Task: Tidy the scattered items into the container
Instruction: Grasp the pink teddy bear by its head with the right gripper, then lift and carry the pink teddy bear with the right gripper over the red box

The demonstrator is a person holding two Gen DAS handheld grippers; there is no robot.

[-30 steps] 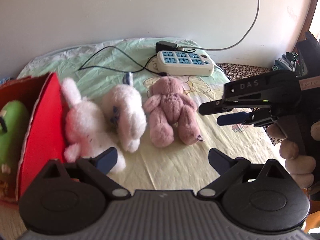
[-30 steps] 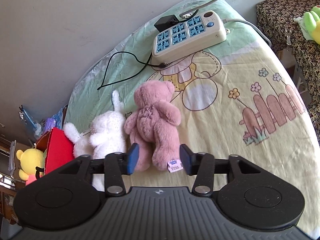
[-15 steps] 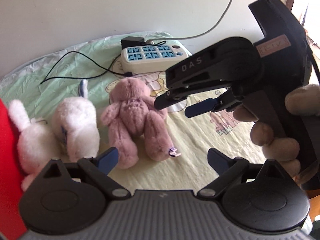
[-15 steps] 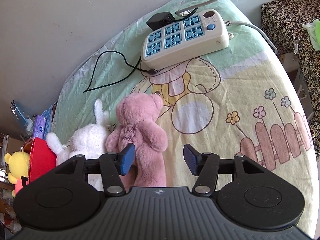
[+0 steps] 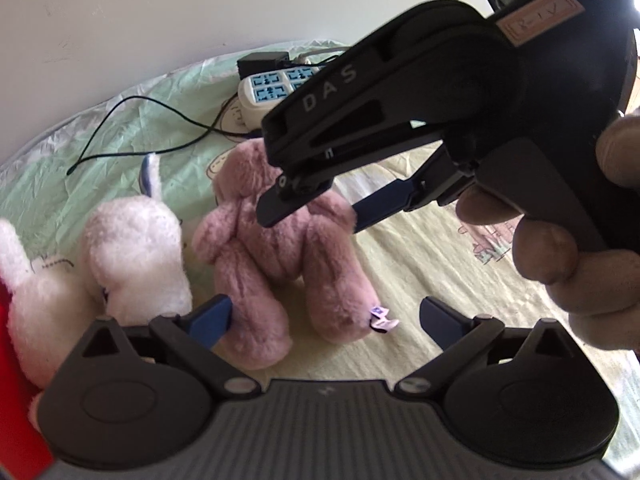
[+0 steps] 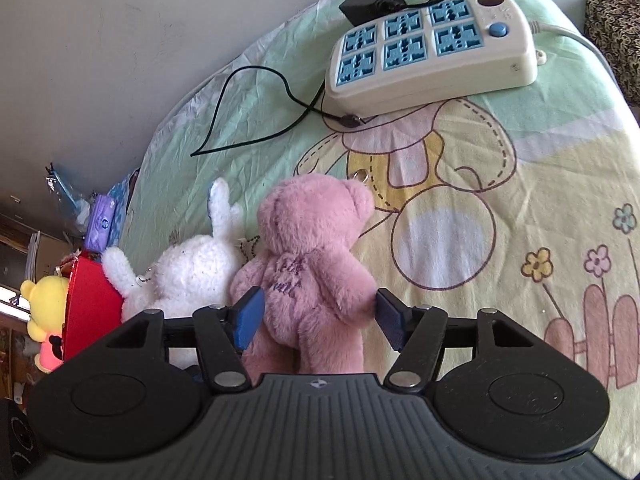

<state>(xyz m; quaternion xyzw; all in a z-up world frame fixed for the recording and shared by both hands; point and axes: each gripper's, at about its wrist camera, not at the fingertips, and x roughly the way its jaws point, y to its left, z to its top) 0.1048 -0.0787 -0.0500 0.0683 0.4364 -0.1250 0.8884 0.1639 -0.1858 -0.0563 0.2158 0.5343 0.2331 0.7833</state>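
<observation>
A pink teddy bear (image 6: 312, 276) lies face down on the patterned sheet; it also shows in the left wrist view (image 5: 280, 264). My right gripper (image 6: 318, 318) is open with one blue pad on each side of the bear's body; seen from the left wrist view it (image 5: 310, 208) hangs over the bear's back. A white plush rabbit (image 6: 192, 276) lies beside the bear, also seen in the left wrist view (image 5: 136, 256). The red container (image 6: 90, 300) stands at the left, its edge showing in the left wrist view (image 5: 16, 412). My left gripper (image 5: 324, 320) is open and empty near the bear's legs.
A white power strip (image 6: 432, 52) with a black adapter (image 6: 372, 4) and a black cable (image 6: 256, 112) lies at the far end of the sheet. A yellow plush toy (image 6: 44, 308) sits beyond the container. The wall (image 6: 160, 20) runs close behind.
My right gripper has come down over the pink bear, and its open pads now straddle the body. My left gripper has shifted right, so the container has mostly left its view.
</observation>
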